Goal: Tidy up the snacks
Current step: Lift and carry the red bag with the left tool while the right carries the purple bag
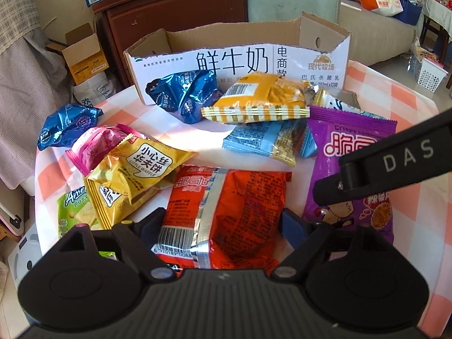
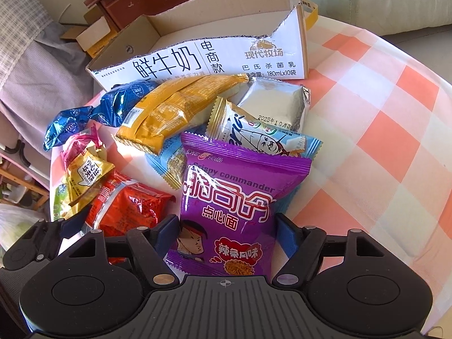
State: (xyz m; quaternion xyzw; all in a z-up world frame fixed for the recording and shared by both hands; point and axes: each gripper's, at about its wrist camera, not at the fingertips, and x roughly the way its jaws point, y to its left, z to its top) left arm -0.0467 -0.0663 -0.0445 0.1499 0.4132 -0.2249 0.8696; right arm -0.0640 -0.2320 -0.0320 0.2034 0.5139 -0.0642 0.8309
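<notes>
Left gripper (image 1: 223, 226) stood wide, astride the red packet (image 1: 226, 214), pads apparently clear. Right gripper (image 2: 226, 234) likewise wide around the purple packet (image 2: 240, 206). Milk carton box (image 2: 197, 65) waited behind the pile, seemingly empty. Risk: slick foil could slip, or closing jaws snag neighbouring overlapped packets.

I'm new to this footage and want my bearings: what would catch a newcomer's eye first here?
A bright jumble of snack packets on the pink-checked tablecloth, with the cut-open milk carton box standing empty behind them. Nearest, the red noodle packet lies between the open fingers of the left claw, and the purple Crispy Commander packet between those of the right claw. Neither looks pinched yet.
</notes>
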